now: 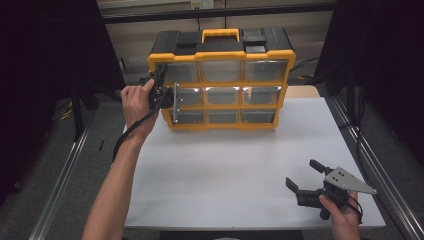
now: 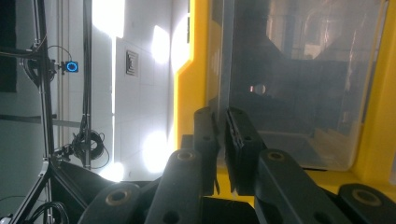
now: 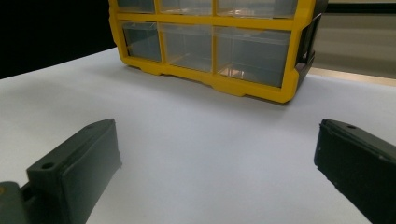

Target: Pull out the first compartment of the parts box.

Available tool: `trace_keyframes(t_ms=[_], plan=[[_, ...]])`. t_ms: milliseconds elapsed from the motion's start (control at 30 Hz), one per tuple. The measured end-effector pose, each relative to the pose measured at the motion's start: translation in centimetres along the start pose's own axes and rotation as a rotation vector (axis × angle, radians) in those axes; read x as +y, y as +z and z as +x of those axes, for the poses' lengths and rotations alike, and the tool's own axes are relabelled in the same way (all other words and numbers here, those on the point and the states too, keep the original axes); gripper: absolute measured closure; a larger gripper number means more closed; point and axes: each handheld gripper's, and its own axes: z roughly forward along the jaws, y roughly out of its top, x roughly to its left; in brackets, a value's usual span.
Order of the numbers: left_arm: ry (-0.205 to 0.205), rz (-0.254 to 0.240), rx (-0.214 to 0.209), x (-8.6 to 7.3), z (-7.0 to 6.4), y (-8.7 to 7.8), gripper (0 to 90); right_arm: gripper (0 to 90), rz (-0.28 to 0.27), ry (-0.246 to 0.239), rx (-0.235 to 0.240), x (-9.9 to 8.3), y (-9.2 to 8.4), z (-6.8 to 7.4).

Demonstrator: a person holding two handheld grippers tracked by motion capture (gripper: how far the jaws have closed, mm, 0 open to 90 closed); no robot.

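Note:
A yellow and black organiser case with clear drawers stands upright at the back of the white table. My left gripper is at the case's left side, turned on its side. In the left gripper view its jaws are shut on the thin clear front edge of a drawer in the left column. My right gripper rests low near the table's front right corner. It is open with nothing between its fingers and faces the case.
Metal rails run along both sides of the table. Dark curtains hang at the left and right. The left gripper's cable trails down past the wrist. A wide bare stretch of tabletop lies between the case and the right gripper.

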Motion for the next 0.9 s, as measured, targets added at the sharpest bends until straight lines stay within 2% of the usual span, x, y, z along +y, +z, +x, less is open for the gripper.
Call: trace_keyframes(t_ms=[133, 167, 267, 300, 367, 433, 500, 533, 567, 633, 800, 833, 867, 900], plan=[[-0.006, -0.010, 0.001, 0.0, 0.0, 0.0, 83.6, 0.0, 0.000, 0.001, 0.002, 0.0, 0.0, 0.0], [-0.003, -0.004, 0.013, 0.1, 0.1, -0.2, 83.5, 0.0, 0.000, 0.000, 0.001, 0.0, 0.0, 0.0], [-0.012, 0.012, -0.002, 0.1, 0.0, -0.4, 83.4, 0.0, 0.000, 0.000, 0.003, 0.0, 0.0, 0.0], [0.002, -0.011, 0.011, 0.1, 0.1, -0.3, 83.4, 0.0, 0.000, 0.001, 0.003, 0.0, 0.0, 0.0], [-0.015, -0.008, 0.011, 0.1, 0.0, -0.5, 83.3, 0.0, 0.000, 0.002, 0.003, 0.0, 0.0, 0.0], [-0.003, -0.009, 0.015, 0.1, 0.0, -0.6, 83.2, 0.0, 0.001, 0.000, 0.004, 0.0, 0.0, 0.0], [-0.004, -0.002, 0.019, 0.1, 0.0, -0.7, 83.2, 0.0, 0.002, 0.000, 0.006, 0.0, 0.0, 0.0], [-0.014, 0.009, 0.006, 0.1, 0.0, -0.8, 83.0, 0.0, 0.001, -0.001, 0.005, 0.0, 0.1, 0.0], [-0.026, -0.003, 0.015, 0.1, -0.1, -0.9, 82.8, 0.0, 0.003, 0.002, 0.006, 0.0, 0.1, 0.0], [-0.022, -0.018, 0.012, 0.0, 0.0, -0.9, 82.7, 0.0, 0.004, 0.000, 0.006, 0.0, 0.0, 0.0], [-0.025, -0.016, 0.024, 0.1, 0.0, -1.2, 82.6, 0.0, 0.002, -0.006, 0.006, 0.0, 0.0, 0.0], [-0.013, -0.025, 0.027, 0.1, 0.1, -1.2, 82.6, 0.0, 0.004, -0.004, 0.007, 0.0, 0.0, 0.0], [-0.022, -0.003, 0.019, 0.1, 0.0, -1.4, 82.6, 0.0, 0.005, -0.001, 0.007, 0.0, 0.0, 0.0], [-0.022, -0.003, 0.019, 0.1, 0.0, -1.4, 82.4, 0.0, 0.005, -0.001, 0.007, 0.0, 0.0, 0.0]])
